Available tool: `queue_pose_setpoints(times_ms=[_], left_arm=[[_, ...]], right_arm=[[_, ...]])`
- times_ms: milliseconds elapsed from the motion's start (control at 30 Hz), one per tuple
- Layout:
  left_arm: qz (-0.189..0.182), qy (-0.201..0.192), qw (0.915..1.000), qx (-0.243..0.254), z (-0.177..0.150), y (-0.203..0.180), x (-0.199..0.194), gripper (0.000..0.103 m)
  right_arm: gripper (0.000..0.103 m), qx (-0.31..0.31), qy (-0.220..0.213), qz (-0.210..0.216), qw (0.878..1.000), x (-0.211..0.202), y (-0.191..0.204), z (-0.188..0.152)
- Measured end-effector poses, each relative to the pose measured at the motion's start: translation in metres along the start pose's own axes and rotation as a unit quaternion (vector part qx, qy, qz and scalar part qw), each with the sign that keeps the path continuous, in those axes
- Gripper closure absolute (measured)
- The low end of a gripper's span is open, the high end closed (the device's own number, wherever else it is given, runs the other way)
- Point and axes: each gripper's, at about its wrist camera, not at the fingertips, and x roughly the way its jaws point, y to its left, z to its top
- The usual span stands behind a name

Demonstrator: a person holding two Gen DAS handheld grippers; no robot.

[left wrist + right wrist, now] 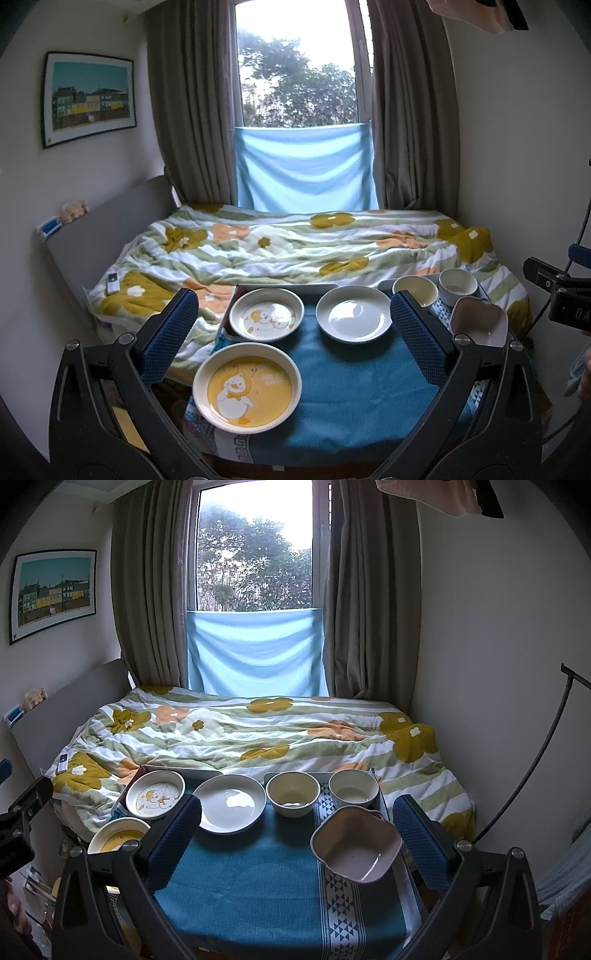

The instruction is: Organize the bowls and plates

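Note:
On a small table with a teal cloth (343, 398) stand three plates and three bowls. A yellow duck plate (246, 387) sits near left, a white duck plate (266, 314) behind it, a plain white plate (354, 313) at centre. Two round cream bowls (293, 794) (353, 788) stand at the back right, and a squarish pinkish bowl (356, 843) sits in front of them. My left gripper (293, 336) is open and empty above the plates. My right gripper (297, 842) is open and empty, with the squarish bowl between its fingers' line of sight.
A bed with a flowered duvet (258, 734) lies right behind the table. A remote (112, 282) lies on its left side. Curtains and a window with blue cloth (255, 653) are at the back. Walls close in on both sides.

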Motion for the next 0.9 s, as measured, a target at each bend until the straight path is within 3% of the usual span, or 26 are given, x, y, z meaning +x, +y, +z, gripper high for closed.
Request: queue_pose_setpoints(times_ms=[233, 500, 667, 800, 867, 900], left_arm=[[0.002, 0.022, 0.9993, -0.031, -0.003, 0.010, 0.002, 0.000], [0.079, 0.081, 0.9881, -0.105, -0.044, 0.066, 0.018, 0.000], [0.081, 0.158, 0.9694, -0.169, -0.097, 0.123, 0.051, 0.000], [0.067, 0.226, 0.9426, -0.236, -0.150, 0.171, 0.094, 0.006], [0.054, 0.260, 0.9276, -0.263, -0.173, 0.186, 0.118, 0.025], [0.049, 0.275, 0.9199, -0.275, -0.184, 0.193, 0.131, 0.030]], right_arm=[[0.000, -0.004, 0.004, 0.020, 1.000, -0.002, -0.004, 0.006], [0.000, -0.069, 0.054, 0.095, 0.992, 0.044, 0.030, -0.002], [0.000, -0.091, 0.112, 0.191, 0.971, 0.106, 0.082, -0.028], [0.000, -0.117, 0.152, 0.236, 0.953, 0.151, 0.127, -0.053], [0.004, -0.129, 0.182, 0.251, 0.942, 0.175, 0.152, -0.066], [0.005, -0.132, 0.202, 0.265, 0.934, 0.191, 0.167, -0.073]])
